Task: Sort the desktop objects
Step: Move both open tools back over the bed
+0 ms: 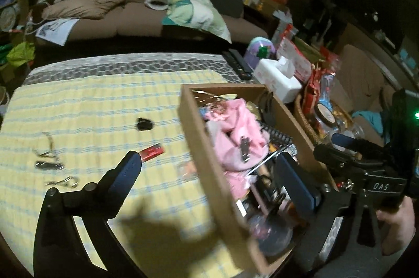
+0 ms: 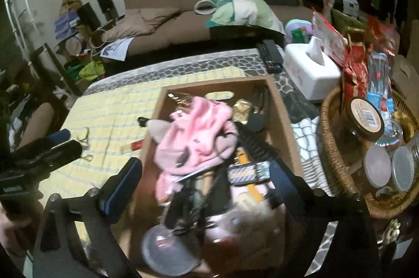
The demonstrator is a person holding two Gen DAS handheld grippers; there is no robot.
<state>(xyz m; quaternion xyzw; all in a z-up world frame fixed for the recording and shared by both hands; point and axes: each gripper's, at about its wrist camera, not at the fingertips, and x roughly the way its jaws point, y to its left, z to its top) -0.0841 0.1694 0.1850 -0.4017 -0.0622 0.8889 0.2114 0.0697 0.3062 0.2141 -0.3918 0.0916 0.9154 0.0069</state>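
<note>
On the yellow checked cloth (image 1: pixel 91 107) stands an open cardboard box (image 1: pixel 204 147) crammed with odds and ends, a pink plush toy (image 2: pixel 193 131) heaped on top and a black spiral-bound item (image 2: pixel 251 144) beside it. Above the box hangs the right gripper (image 2: pixel 207 178), its jaws spread wide with nothing between the pads; the plush lies just ahead of its fingertips. At the box's left wall, the left gripper (image 1: pixel 209 170) also stands wide open and empty, one finger over the cloth, the other over the box. Loose on the cloth to the left lie a red flat item (image 1: pixel 153 151), a small black object (image 1: pixel 144 124) and some metal clips (image 1: pixel 49 165). Beyond the box sits a white tissue box (image 2: pixel 311 68), with a wicker basket (image 2: pixel 337 162) to the right.
</note>
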